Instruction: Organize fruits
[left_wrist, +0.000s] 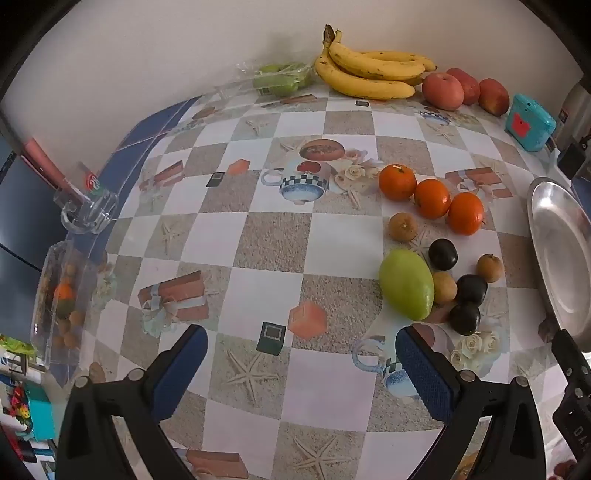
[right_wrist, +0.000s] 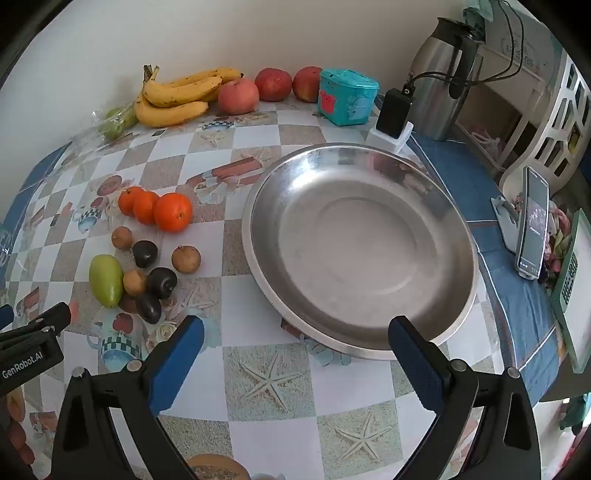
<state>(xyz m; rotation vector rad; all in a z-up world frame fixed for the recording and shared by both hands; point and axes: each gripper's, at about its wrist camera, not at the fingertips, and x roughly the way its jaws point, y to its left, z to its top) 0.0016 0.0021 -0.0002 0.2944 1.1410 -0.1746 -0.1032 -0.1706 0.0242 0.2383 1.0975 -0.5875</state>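
Observation:
Loose fruit lies on the checked tablecloth: three oranges (left_wrist: 430, 197) (right_wrist: 173, 212), a green mango (left_wrist: 406, 284) (right_wrist: 106, 280), dark plums (left_wrist: 471, 290) (right_wrist: 161, 282) and small brown fruits (left_wrist: 402, 226) (right_wrist: 186, 259). Bananas (left_wrist: 369, 70) (right_wrist: 177, 96) and red apples (left_wrist: 443, 91) (right_wrist: 238, 96) rest by the wall. An empty steel bowl (right_wrist: 360, 251) (left_wrist: 559, 254) stands to the right of the fruit. My left gripper (left_wrist: 301, 343) hovers open over bare cloth, just left of the mango. My right gripper (right_wrist: 295, 334) hangs open near the bowl's front rim, holding nothing.
A teal box (right_wrist: 347, 96), a black charger on a white stand (right_wrist: 393, 118), a steel kettle (right_wrist: 441, 74) and a propped phone (right_wrist: 533, 225) stand at the back right. A clear bag of green fruit (left_wrist: 282, 75) lies left of the bananas; a clear plastic tray (left_wrist: 61, 302) sits at the left edge.

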